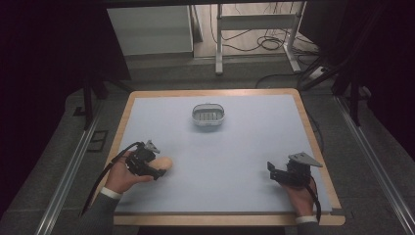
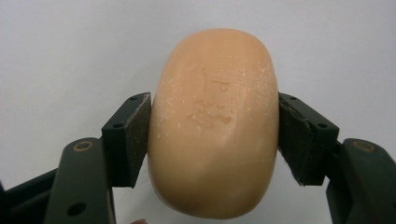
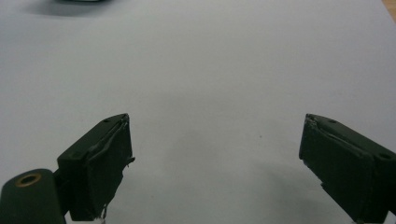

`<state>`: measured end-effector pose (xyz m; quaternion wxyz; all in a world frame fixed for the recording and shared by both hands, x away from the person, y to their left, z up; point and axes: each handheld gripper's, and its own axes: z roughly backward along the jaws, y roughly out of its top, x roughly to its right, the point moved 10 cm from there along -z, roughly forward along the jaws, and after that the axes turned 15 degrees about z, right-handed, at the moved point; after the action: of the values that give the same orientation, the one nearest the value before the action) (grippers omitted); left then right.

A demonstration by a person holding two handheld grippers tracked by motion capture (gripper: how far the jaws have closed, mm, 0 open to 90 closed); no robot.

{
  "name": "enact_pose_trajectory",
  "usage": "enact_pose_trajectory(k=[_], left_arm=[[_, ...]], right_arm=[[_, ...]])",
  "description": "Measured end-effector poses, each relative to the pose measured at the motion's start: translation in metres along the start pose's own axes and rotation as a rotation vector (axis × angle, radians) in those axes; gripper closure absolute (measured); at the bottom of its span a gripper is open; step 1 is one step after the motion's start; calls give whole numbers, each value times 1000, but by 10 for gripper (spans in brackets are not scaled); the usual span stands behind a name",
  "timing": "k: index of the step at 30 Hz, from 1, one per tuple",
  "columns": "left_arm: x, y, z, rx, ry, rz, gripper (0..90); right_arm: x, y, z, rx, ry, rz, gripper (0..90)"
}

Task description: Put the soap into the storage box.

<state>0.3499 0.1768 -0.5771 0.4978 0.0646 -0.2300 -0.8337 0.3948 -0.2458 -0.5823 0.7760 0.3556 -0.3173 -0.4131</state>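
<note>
An orange oval bar of soap (image 2: pixel 215 126) with a stamped face sits between my left gripper's (image 2: pixel 215 135) two black pads, which press on both its sides. From above, the soap (image 1: pixel 163 163) lies low over the pale blue mat at the front left, my left gripper (image 1: pixel 155 168) shut on it. At the front right my right gripper (image 1: pixel 272 172) rests near the mat. Its jaws (image 3: pixel 215 154) stand wide apart with only bare mat between them.
A small grey basket (image 1: pixel 208 115) stands at the mat's far middle. The mat (image 1: pixel 220 147) lies on a wooden table with a raised rim (image 1: pixel 313 142). Beyond the table are a desk frame, cables and dark floor.
</note>
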Motion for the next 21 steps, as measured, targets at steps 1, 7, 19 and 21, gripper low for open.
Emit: enact_pose_trajectory(k=[1, 7, 19, 21], left_arm=[[0, 0, 0, -2, -1, -1, 323], [0, 2, 1, 6, 0, -1, 323], [2, 7, 3, 13, -5, -8, 323], [2, 8, 3, 18, -4, -6, 324]], right_arm=[[0, 0, 0, 0, 0, 0, 98], [0, 0, 0, -1, -1, 1, 98], [0, 0, 0, -2, -1, 2, 98], [0, 0, 0, -1, -3, 1, 98]])
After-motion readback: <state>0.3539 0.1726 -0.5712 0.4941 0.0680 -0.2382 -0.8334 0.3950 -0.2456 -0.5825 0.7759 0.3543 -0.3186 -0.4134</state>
